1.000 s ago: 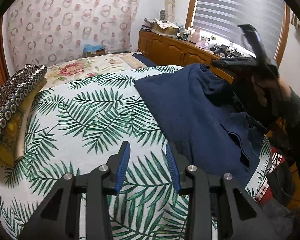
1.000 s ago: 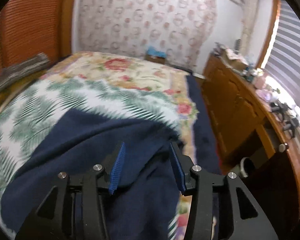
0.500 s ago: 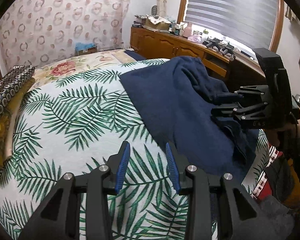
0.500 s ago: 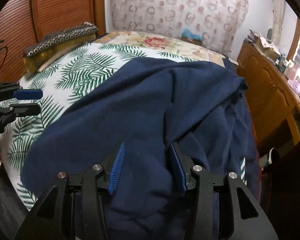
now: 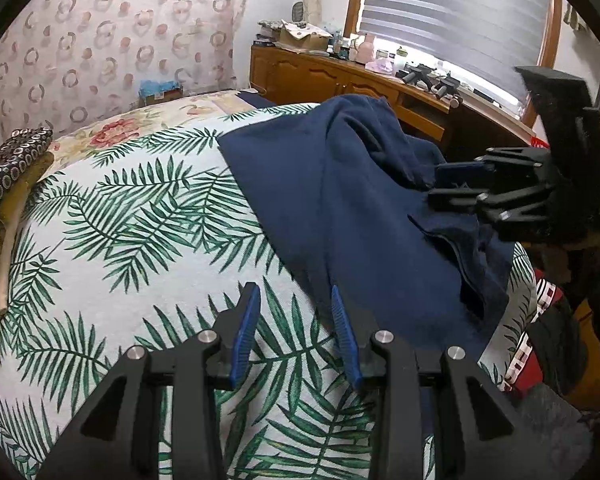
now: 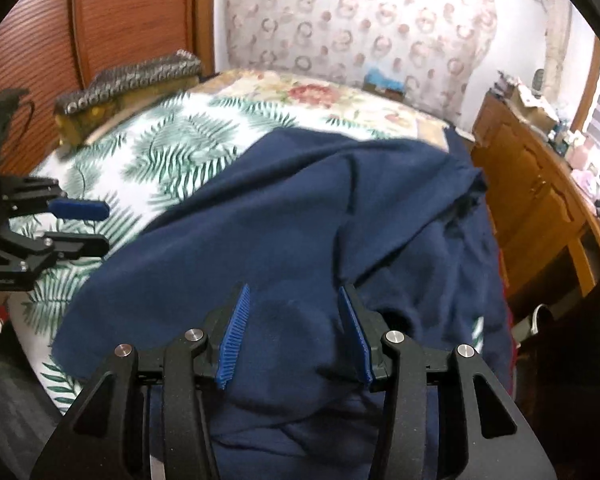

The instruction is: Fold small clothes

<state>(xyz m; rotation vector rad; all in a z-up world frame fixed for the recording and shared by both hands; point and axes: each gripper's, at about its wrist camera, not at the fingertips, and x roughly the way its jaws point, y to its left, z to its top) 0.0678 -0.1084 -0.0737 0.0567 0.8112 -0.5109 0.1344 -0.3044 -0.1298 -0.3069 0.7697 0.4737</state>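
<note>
1. Since the earlier frame, your right gripper (image 6: 294,330) has come down from its raised position at the far right to sit low over the navy garment (image 6: 300,240); your left gripper (image 5: 294,330) has held its position over the bedspread (image 5: 120,220).
2. Note the left gripper's state: its jaws stand apart with nothing between them. The blue pads (image 5: 244,328) frame bare palm-leaf fabric and the near left edge of the garment (image 5: 340,200).
3. Note the right gripper's state: its jaws are parted, and no cloth is pinched between them. The blue pads (image 6: 234,336) sit just above the garment's near portion. Whether the fingertips touch the fabric cannot be told.
4. Locate the garment: it lies on the right side of the bed, spread flat toward the left and bunched into folds at the far right corner. Its right edge hangs over the side of the bed.
5. From the left wrist view, the right gripper (image 5: 448,186) shows at the right, pointing leftward over the garment's creased part.
6. From the right wrist view, the left gripper (image 6: 96,226) shows at the left edge, above the bedspread (image 6: 172,148) and just beside the garment's left border.
7. Reference points: a patterned cushion (image 5: 8,168) lies at the far left of the bed; a wooden cabinet (image 5: 320,80) stands along the far right wall.
</note>
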